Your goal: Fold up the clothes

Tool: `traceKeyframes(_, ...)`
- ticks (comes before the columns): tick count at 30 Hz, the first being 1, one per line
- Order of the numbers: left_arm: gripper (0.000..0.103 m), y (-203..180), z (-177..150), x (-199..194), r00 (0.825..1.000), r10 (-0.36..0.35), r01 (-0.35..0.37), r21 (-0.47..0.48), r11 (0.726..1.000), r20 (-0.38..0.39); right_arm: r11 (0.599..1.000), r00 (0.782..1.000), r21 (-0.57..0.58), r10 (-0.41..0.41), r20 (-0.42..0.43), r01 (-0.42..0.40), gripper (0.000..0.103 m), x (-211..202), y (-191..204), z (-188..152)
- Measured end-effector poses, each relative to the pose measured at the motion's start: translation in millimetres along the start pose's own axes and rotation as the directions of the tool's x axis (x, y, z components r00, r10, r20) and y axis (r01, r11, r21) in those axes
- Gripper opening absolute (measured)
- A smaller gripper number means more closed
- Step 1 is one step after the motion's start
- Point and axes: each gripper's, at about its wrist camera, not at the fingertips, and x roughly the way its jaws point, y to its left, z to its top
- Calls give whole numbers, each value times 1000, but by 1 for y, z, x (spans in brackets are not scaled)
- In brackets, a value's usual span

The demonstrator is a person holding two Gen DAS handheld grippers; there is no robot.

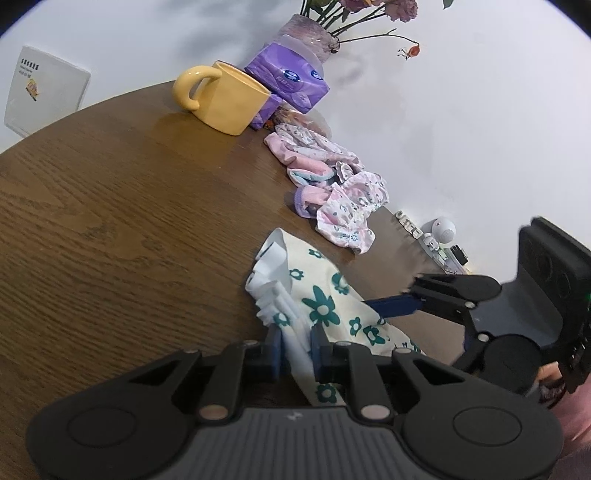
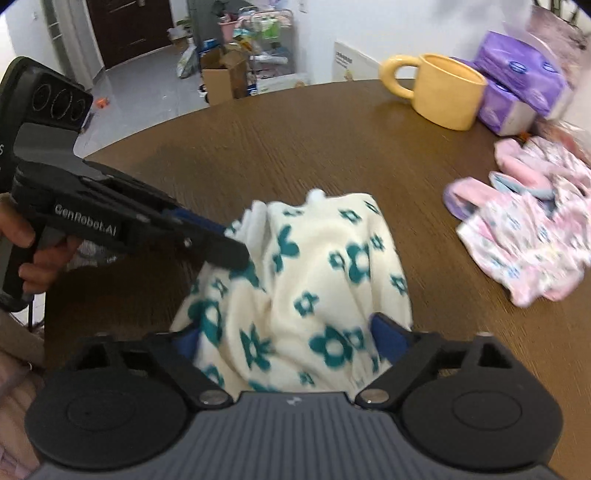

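A cream garment with teal flowers (image 1: 325,306) lies bunched on the brown wooden table (image 1: 110,221). My left gripper (image 1: 295,332) is shut on its white ribbed edge. In the right wrist view that same gripper (image 2: 232,251) reaches in from the left, held by a hand, and bites the garment's (image 2: 314,280) left side. My right gripper (image 2: 288,332) stands open and wide, the cloth bulging between its blue pads (image 2: 388,332); I cannot tell whether they touch it. From the left wrist view, one of its blue fingers (image 1: 395,304) rests against the garment's right side.
A pile of pink floral clothes (image 1: 332,184) (image 2: 524,229) lies at the table's far right. Behind it stand a yellow mug (image 1: 225,99) (image 2: 447,92), purple tissue packs (image 1: 291,81) and a vase of flowers (image 1: 310,33). Small white items (image 1: 439,229) sit by the wall.
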Motion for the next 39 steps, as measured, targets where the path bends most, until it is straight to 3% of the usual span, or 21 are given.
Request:
traceKeyframes(3, 16, 1, 0, -3, 1000, -1, 1, -6, 1000, 0, 1000, 1000, -9, 6, 9, -6, 84, 4, 2, 5)
traceKeyframes(5, 22, 2, -1, -6, 1000, -6, 6, -17, 1000, -4, 1000, 1000, -12, 9, 18, -9, 58, 4, 4, 8)
traceKeyframes(6, 26, 2, 0, -7, 1000, -14, 14, -27, 1000, -9, 1000, 1000, -3, 7, 27, -7, 31, 1, 5, 9)
traceKeyframes(7, 37, 2, -1, -9, 999, -31, 30, -37, 999, -15, 1000, 999, 2, 2, 35, -2, 26, -2, 6, 9)
traceKeyframes(8, 49, 1, -1, -10, 999, -50, 50, -42, 998, -16, 1000, 999, 0, -5, 39, 5, 26, -3, 7, 9)
traceKeyframes(10, 61, -3, -1, -9, 998, -65, 65, -41, 997, -2, 1000, 999, -12, -10, 42, 10, 26, -2, 9, 8)
traceKeyframes(24, 66, -23, 14, 29, 998, 7, 0, -96, 995, 69, 999, 991, 29, -42, 124, 39, 24, -10, 16, -5)
traceKeyframes(27, 53, -24, 15, 36, 997, 19, -11, -108, 994, 74, 998, 989, 35, -51, 139, 46, 23, -14, 16, -8)
traceKeyframes(28, 38, -24, 15, 38, 997, 24, -16, -110, 994, 69, 998, 988, 36, -53, 144, 49, 23, -15, 16, -10)
traceKeyframes(32, 22, -27, 13, 39, 996, 20, -13, -78, 997, 88, 997, 986, 36, -66, 155, 61, 24, -17, 19, -13)
traceKeyframes(35, 20, -41, 11, 31, 991, 28, -31, 21, 999, 133, 995, 982, 76, -77, 174, 65, 39, -26, 17, -18)
traceKeyframes(36, 20, -47, 11, 28, 989, 29, -37, 54, 998, 146, 993, 980, 99, -77, 186, 60, 49, -33, 15, -20)
traceKeyframes(39, 19, -63, 11, 22, 983, 32, -60, 149, 987, 183, 987, 967, 150, -88, 240, 53, 56, -62, 13, -36)
